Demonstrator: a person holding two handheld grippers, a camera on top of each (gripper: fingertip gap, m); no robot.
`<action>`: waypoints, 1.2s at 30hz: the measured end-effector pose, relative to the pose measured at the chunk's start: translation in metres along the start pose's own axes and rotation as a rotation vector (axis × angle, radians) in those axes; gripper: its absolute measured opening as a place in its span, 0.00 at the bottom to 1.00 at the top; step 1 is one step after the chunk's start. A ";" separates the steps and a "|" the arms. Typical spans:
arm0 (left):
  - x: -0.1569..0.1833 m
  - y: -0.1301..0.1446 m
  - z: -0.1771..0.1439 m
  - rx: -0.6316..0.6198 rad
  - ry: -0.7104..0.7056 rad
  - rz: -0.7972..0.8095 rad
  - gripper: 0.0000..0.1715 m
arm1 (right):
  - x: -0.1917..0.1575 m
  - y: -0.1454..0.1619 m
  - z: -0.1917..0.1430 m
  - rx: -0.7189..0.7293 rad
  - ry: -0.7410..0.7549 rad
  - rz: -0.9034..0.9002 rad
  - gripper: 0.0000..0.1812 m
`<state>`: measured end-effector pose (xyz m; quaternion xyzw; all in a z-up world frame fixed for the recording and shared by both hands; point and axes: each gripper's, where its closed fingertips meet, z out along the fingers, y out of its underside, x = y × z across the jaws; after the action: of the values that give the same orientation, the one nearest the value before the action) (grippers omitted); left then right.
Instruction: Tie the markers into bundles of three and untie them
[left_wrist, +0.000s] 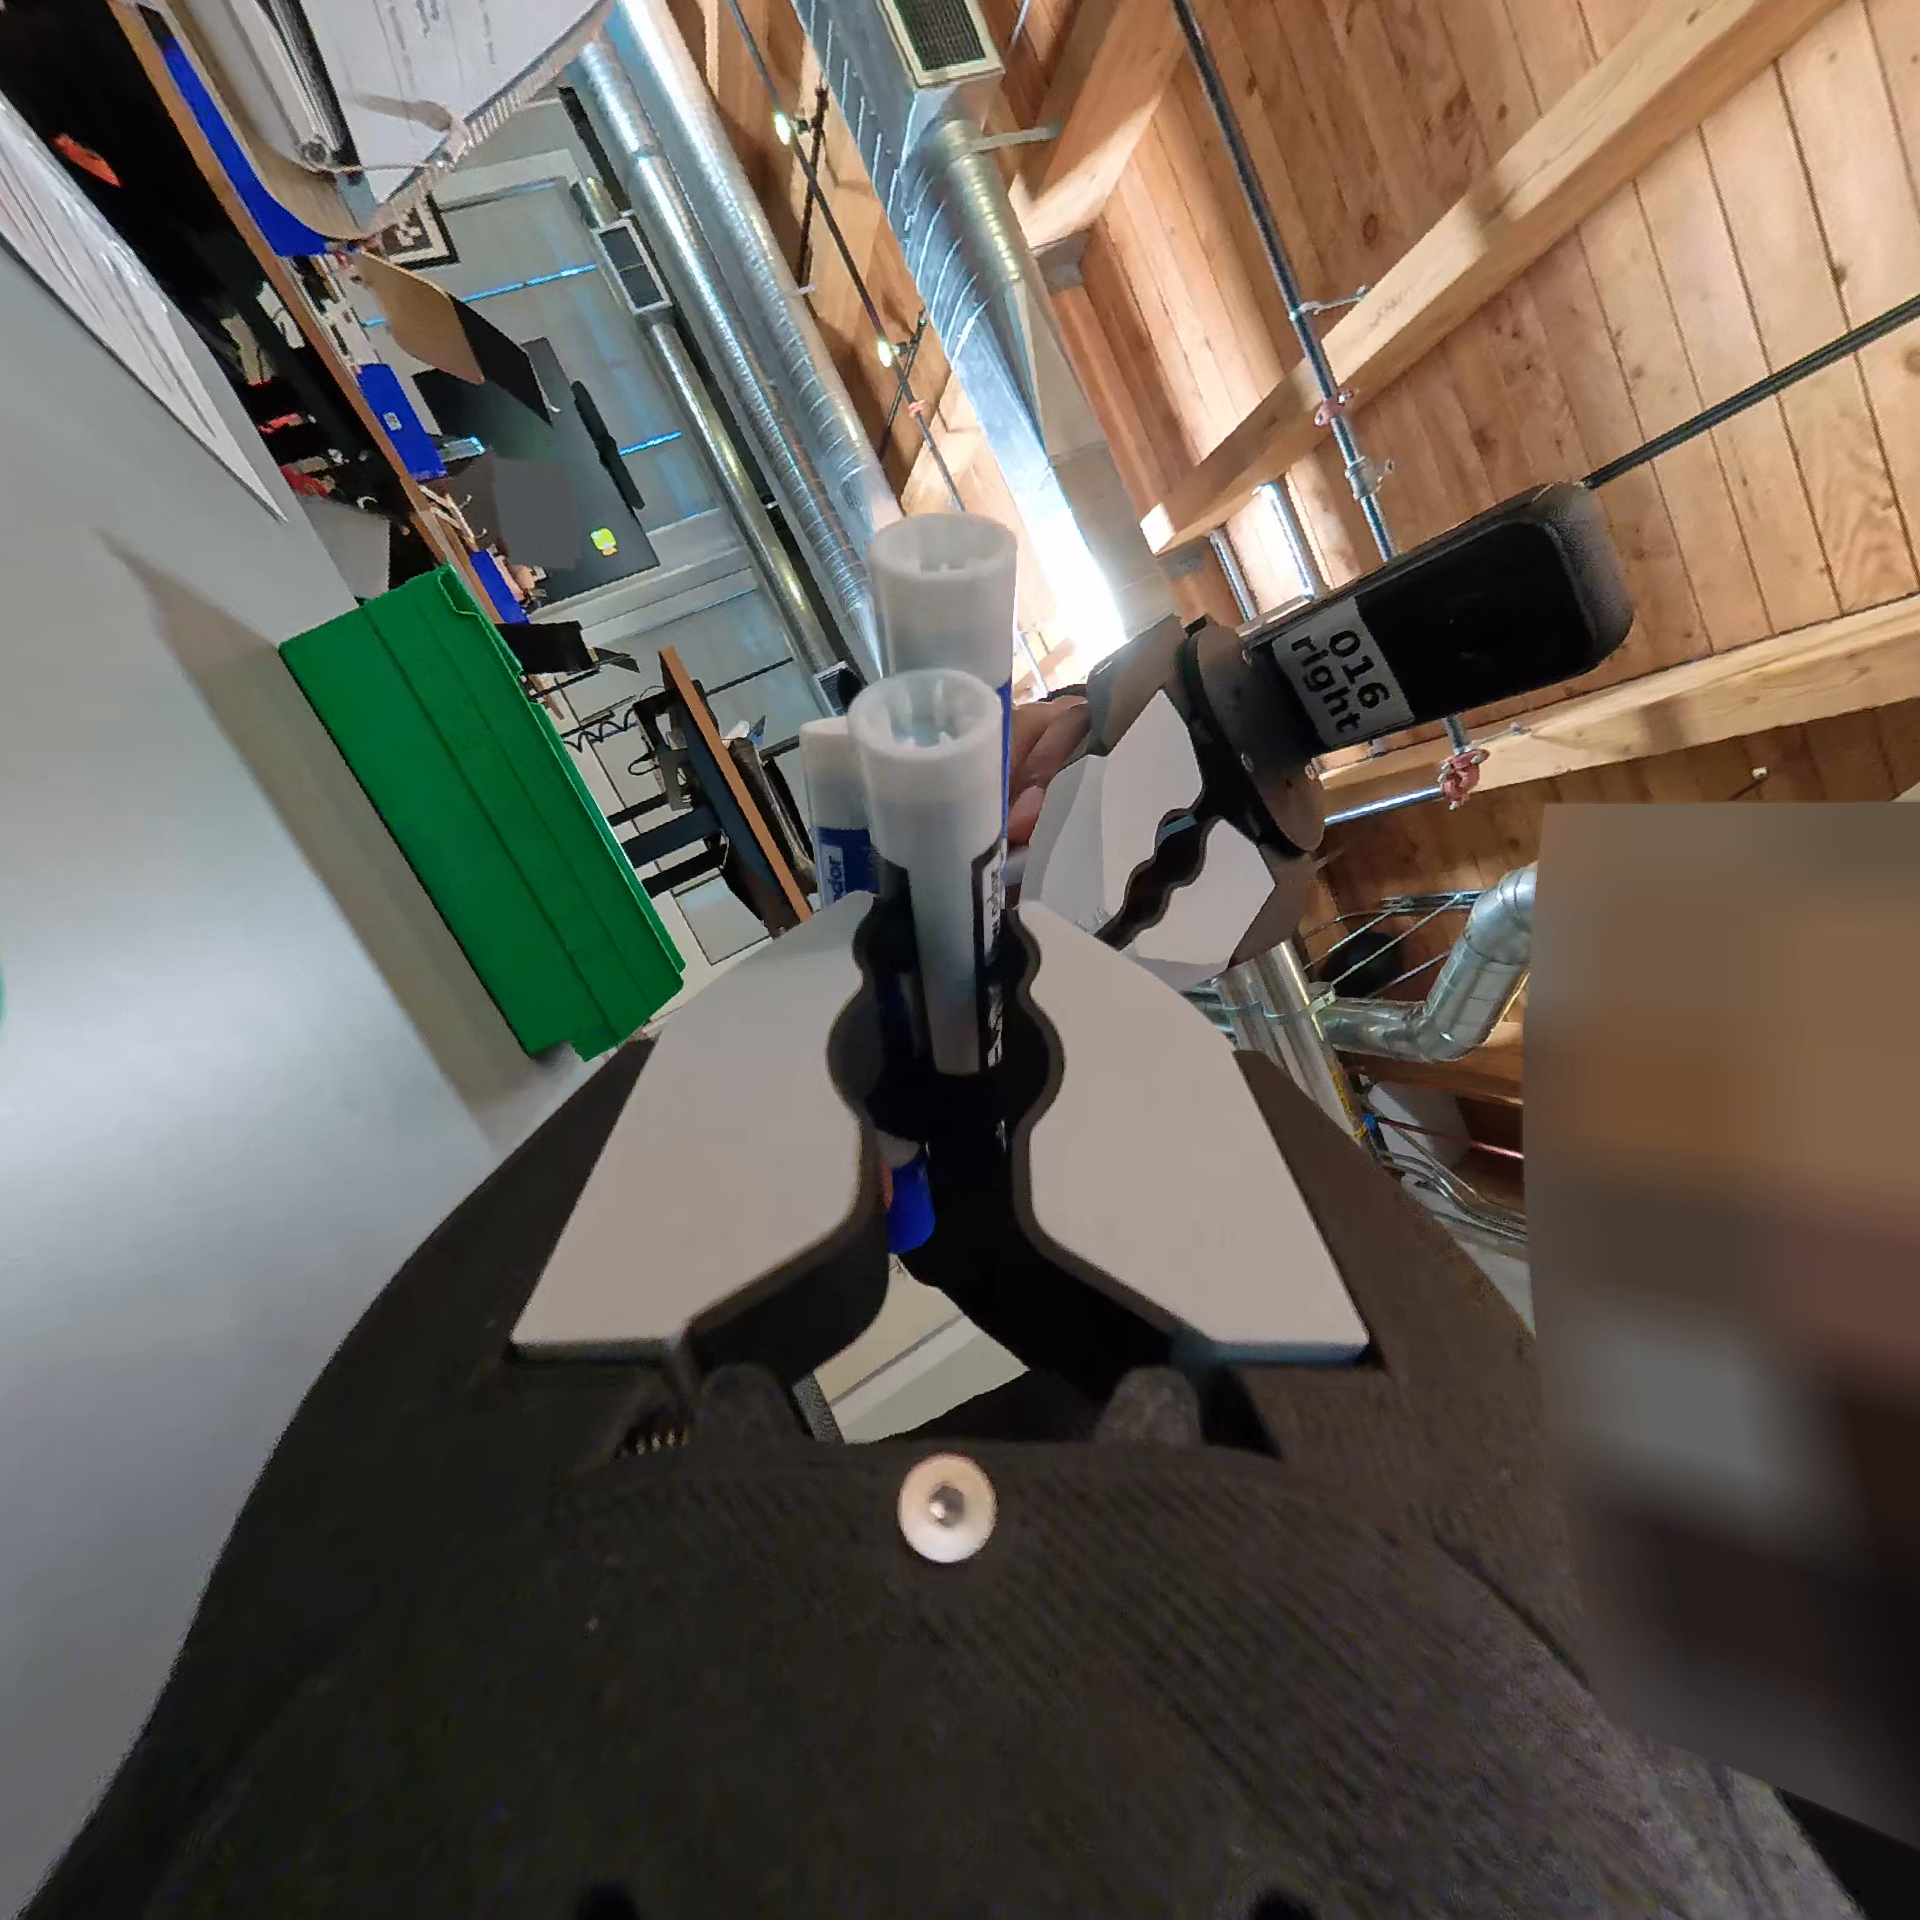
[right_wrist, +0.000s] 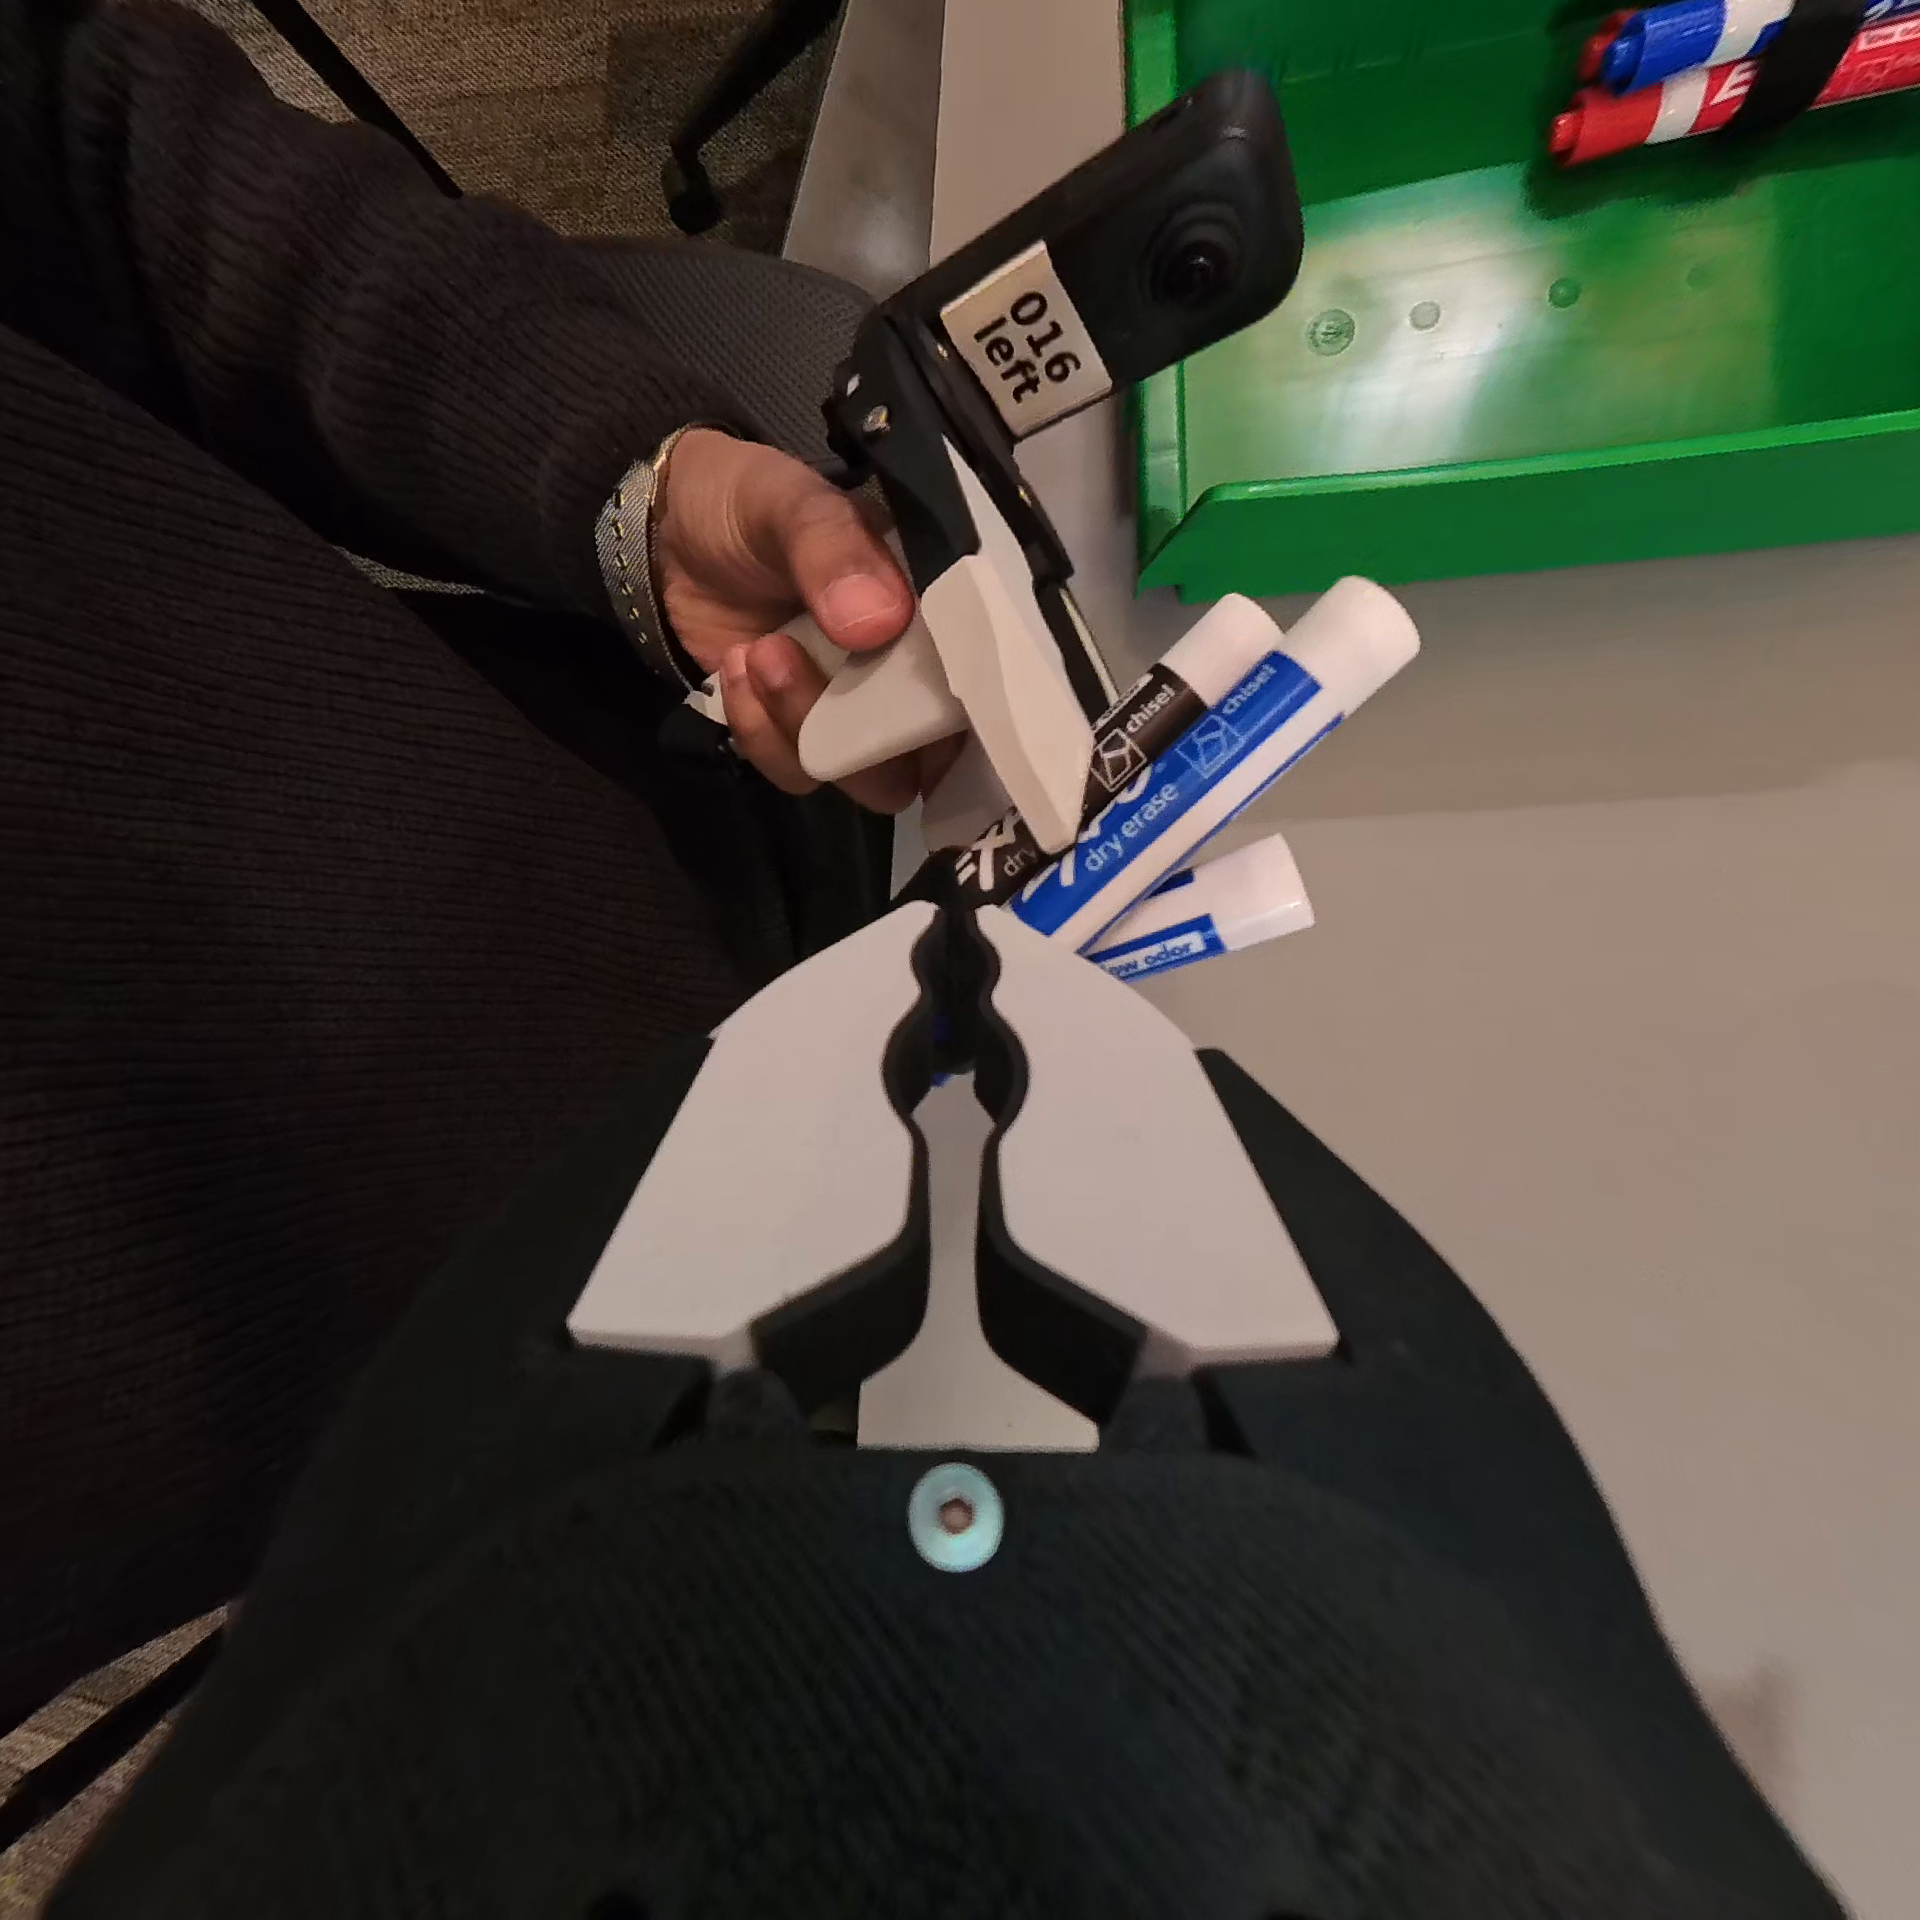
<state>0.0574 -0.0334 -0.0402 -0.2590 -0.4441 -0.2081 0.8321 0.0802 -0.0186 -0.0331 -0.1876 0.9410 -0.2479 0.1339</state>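
- Left wrist view: left tool (left_wrist: 940, 997) pinches a bundle of markers (left_wrist: 935, 790) between its grey fingers (left_wrist: 727, 1164); white marker ends stick out past the tips, pointing up toward the wooden ceiling (left_wrist: 1558, 312).
- The bundle sits in the scalloped notch of the fingers, probably so the round barrels don't slip.
- At least three markers show here, pressed side by side; a blue cap end (left_wrist: 909, 1210) pokes out on the near side of the grip.
- Right tool (left_wrist: 1174, 883) shows farther off, just beside the bundle's far side; tip contact is hidden here.
- Green bin (left_wrist: 478, 821) stands on the grey surface (left_wrist: 156, 935), apart from the bundle.
- Right wrist view: right tool (right_wrist: 954, 935) is pressed nearly together, pinching the dark near end of the bundle (right_wrist: 1174, 800) at its very tips.
- The two tools hold opposite parts of the same bundle, so it hangs in the air over the surface's (right_wrist: 1558, 1143) edge.
- A hand (right_wrist: 790, 603) squeezes the left tool's (right_wrist: 1029, 748) trigger handle, wrist bent, camera end tipped up.
- Green bin (right_wrist: 1558, 499) lies toward the surface's far side; red and blue markers (right_wrist: 1714, 83) rest in it.
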 end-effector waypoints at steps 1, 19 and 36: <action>0.000 -0.001 0.000 0.003 0.001 -0.001 0.11 | 0.001 0.000 0.000 0.001 0.001 0.001 0.01; -0.004 0.003 0.002 -0.024 -0.033 0.019 0.25 | 0.011 0.001 -0.008 0.035 0.037 0.011 0.01; 0.033 -0.037 -0.023 0.147 0.069 0.148 0.23 | 0.021 -0.054 0.012 -0.001 0.014 -0.115 0.01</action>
<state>0.0680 -0.0804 -0.0141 -0.2221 -0.4089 -0.1216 0.8767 0.0809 -0.0762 -0.0187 -0.2395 0.9297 -0.2561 0.1126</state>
